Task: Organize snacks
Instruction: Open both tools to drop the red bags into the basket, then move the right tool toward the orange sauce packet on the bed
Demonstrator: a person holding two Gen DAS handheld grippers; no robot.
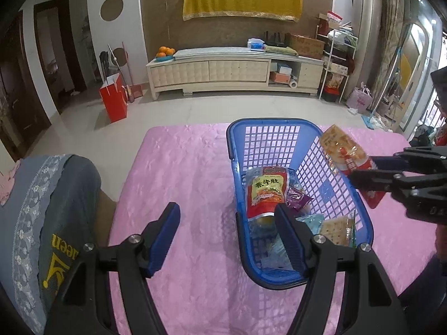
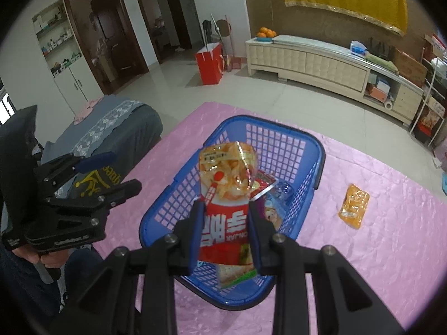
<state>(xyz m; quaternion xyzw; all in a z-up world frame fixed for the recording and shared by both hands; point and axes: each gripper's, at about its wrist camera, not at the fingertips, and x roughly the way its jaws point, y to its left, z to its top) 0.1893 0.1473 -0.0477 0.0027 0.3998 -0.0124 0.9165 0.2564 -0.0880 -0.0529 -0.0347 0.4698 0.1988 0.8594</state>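
Observation:
A blue plastic basket stands on the pink tablecloth and holds several snack packs, among them a red-and-yellow pouch and a cracker pack. My right gripper is shut on a red-and-clear snack bag and holds it above the basket. My left gripper is open and empty, its right finger over the basket's near left rim. An orange snack pack lies on the cloth right of the basket.
A grey cloth-covered seat stands at the table's left edge. The pink cloth reaches left of the basket. Beyond the table are a tiled floor, a red paper bag and a long cream cabinet.

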